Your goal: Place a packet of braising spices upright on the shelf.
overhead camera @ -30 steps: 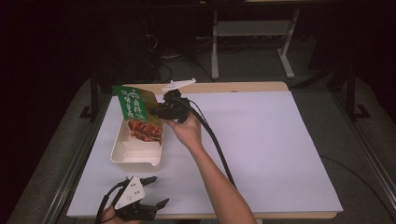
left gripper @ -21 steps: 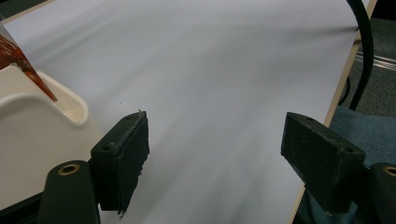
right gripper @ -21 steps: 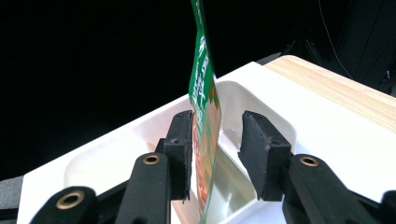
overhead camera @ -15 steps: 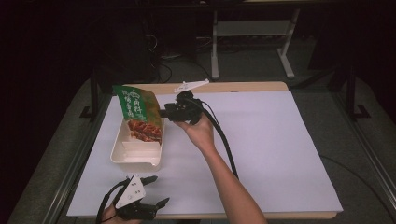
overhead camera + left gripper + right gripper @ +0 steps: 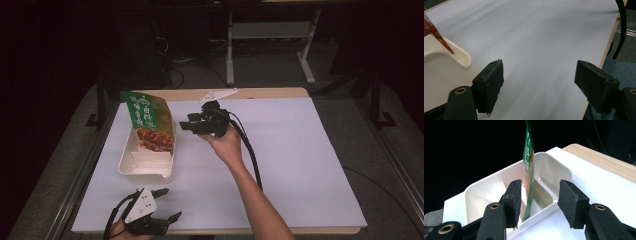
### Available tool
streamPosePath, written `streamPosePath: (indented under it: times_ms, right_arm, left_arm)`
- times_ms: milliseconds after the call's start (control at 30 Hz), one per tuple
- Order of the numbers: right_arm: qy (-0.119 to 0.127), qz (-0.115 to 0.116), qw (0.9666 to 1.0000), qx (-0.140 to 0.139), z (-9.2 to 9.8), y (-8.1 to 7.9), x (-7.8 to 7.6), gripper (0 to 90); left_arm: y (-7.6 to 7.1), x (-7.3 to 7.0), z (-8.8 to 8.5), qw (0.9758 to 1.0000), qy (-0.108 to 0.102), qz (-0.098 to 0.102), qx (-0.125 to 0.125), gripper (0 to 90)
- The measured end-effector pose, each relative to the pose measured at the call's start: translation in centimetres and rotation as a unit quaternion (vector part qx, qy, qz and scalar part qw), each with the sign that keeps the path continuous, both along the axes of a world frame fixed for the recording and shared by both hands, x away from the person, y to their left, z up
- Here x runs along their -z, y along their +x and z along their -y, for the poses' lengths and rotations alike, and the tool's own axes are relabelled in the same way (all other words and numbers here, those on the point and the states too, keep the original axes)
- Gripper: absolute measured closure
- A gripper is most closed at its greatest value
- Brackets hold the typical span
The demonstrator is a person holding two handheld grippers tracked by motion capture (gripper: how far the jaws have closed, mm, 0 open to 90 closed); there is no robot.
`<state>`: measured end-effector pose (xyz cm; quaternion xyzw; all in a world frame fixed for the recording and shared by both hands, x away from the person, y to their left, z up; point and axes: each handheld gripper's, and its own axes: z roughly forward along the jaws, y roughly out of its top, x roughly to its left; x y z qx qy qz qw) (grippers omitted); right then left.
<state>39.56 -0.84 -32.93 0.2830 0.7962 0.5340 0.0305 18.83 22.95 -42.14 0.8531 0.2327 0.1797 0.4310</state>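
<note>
**Pouch let go in the tray, right gripper clear of it**

The green snack pouch [image 5: 148, 122] stands upright in the white tray [image 5: 146, 168] on the bench [image 5: 300, 165]. The right gripper [image 5: 186, 124] has just been opening its fingers; they are released just beside the pouch, nothing between them. Next likely calls for withdrawing without tipping it. The right gripper view shows the pouch edge-on; the high view shows its printed face. The left gripper [image 5: 170, 205] rests open near the bench's front edge.

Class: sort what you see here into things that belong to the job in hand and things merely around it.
Job in hand: green food pouch, standing in the white tray; right gripper, jaws just opening, nothing between them.

Merely around: left gripper, open near the front edge; white table sheet; metal stand behind.
</note>
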Motion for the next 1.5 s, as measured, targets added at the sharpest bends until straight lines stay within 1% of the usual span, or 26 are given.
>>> streamPosePath:
  times_ms: [33,100,133,167,200,300,333,367,400,433,500,600,733,800,833,867,933,967,1000,1033,1100,1133,1267,1333,1400,1500]
  right_arm:
    - [0.001,-0.002,1.0000,0.001,0.2,-0.1,0.0,51.4]
    - [0.002,-0.004,1.0000,0.000,0.5,-0.1,0.1,51.0]
    - [0.001,-0.005,1.0000,0.002,1.0,-0.3,0.3,50.2]
    - [0.001,-0.005,1.0000,0.002,1.0,-0.3,0.3,50.2]
    - [-0.001,-0.006,1.0000,0.003,1.5,-0.4,0.4,49.3]
    - [0.001,-0.011,0.9999,0.005,2.0,-0.5,0.6,48.7]
    - [0.000,-0.011,0.9999,0.008,2.6,-0.6,0.8,48.2]
    - [0.001,-0.013,0.9999,0.010,2.8,-0.6,0.9,48.0]
    - [0.001,-0.015,0.9998,0.009,3.1,-0.7,1.0,47.8]
    - [0.000,-0.014,0.9999,0.009,3.4,-0.7,1.1,47.5]
    - [-0.003,-0.023,0.9997,0.010,3.8,-0.8,1.3,46.7]
    - [-0.004,-0.019,0.9998,0.011,4.3,-1.0,1.5,46.7]
    - [-0.003,-0.027,0.9995,0.017,5.4,-1.3,1.9,45.6]
    - [-0.002,-0.030,0.9994,0.017,5.8,-1.3,2.0,45.0]
    - [0.002,-0.031,0.9994,0.016,6.1,-1.5,2.0,45.3]
    - [0.002,-0.031,0.9994,0.016,6.1,-1.5,2.0,45.3]
    - [0.000,-0.031,0.9993,0.019,6.7,-1.9,2.2,44.7]
    - [0.001,-0.033,0.9993,0.020,6.9,-2.0,2.2,44.6]
    - [0.000,-0.031,0.9993,0.020,7.2,-2.2,2.3,44.4]
    - [0.001,-0.031,0.9993,0.021,7.4,-2.4,2.4,44.2]
    - [-0.004,-0.034,0.9992,0.022,7.9,-2.7,2.5,43.6]
    - [-0.004,-0.034,0.9992,0.022,7.9,-2.7,2.5,43.6]
    - [-0.003,-0.038,0.9989,0.027,8.9,-3.3,3.2,43.2]
    - [-0.007,-0.043,0.9987,0.027,9.2,-3.3,3.4,42.3]
    - [-0.003,-0.039,0.9988,0.028,9.4,-3.6,3.6,42.4]
    - [-0.005,-0.043,0.9986,0.029,9.9,-3.9,3.9,42.1]
  left_arm:
    - [0.0,0.0,0.0,1.0000,-0.004,-0.002,-0.002,22.7]
    - [0.0,0.1,0.0,1.0000,-0.004,-0.002,-0.002,22.7]
    - [0.1,0.1,0.0,1.0000,-0.005,-0.005,-0.004,22.7]
    - [0.1,0.1,0.0,1.0000,-0.005,-0.005,-0.004,22.7]
    - [0.1,0.1,-0.1,1.0000,-0.001,-0.004,-0.003,22.7]
    - [0.2,0.1,0.0,1.0000,-0.004,-0.005,-0.006,22.7]
    - [0.2,0.1,-0.1,1.0000,0.000,-0.004,-0.005,22.7]
    - [0.2,0.1,-0.1,1.0000,0.000,-0.004,-0.005,22.7]
    - [0.2,0.2,0.0,0.9999,-0.006,-0.006,-0.007,22.7]
    - [0.2,0.2,0.0,0.9999,-0.006,-0.006,-0.007,22.7]
    - [0.2,0.2,0.0,1.0000,-0.003,-0.006,-0.006,22.7]
    - [0.3,0.1,-0.1,1.0000,0.002,-0.006,-0.005,22.5]
    - [0.4,0.1,-0.3,0.9999,0.008,-0.007,-0.004,22.5]
    - [0.4,0.2,-0.3,1.0000,0.005,-0.005,-0.006,22.5]
    - [0.3,0.2,-0.3,0.9999,-0.003,-0.006,-0.009,22.5]
    - [0.3,0.2,-0.3,0.9999,-0.003,-0.006,-0.009,22.5]
    - [0.4,0.1,-0.5,0.9999,0.004,-0.006,-0.008,22.5]
    - [0.5,0.1,-0.5,1.0000,0.006,-0.003,-0.006,22.5]
    - [0.4,0.1,-0.5,1.0000,0.006,-0.005,-0.006,22.5]
    - [0.4,0.1,-0.5,1.0000,0.005,-0.004,-0.006,22.5]
    - [0.4,0.2,-0.4,0.9999,-0.003,-0.006,-0.010,22.4]
    - [0.4,0.2,-0.4,0.9999,-0.003,-0.006,-0.010,22.4]
    - [0.5,0.2,-0.5,1.0000,0.002,-0.002,-0.009,22.3]
    - [0.5,0.2,-0.5,0.9999,-0.002,-0.004,-0.012,22.3]
    - [0.4,0.2,-0.5,0.9999,0.000,-0.005,-0.012,22.3]
    - [0.5,0.2,-0.6,0.9999,0.001,-0.006,-0.012,22.3]
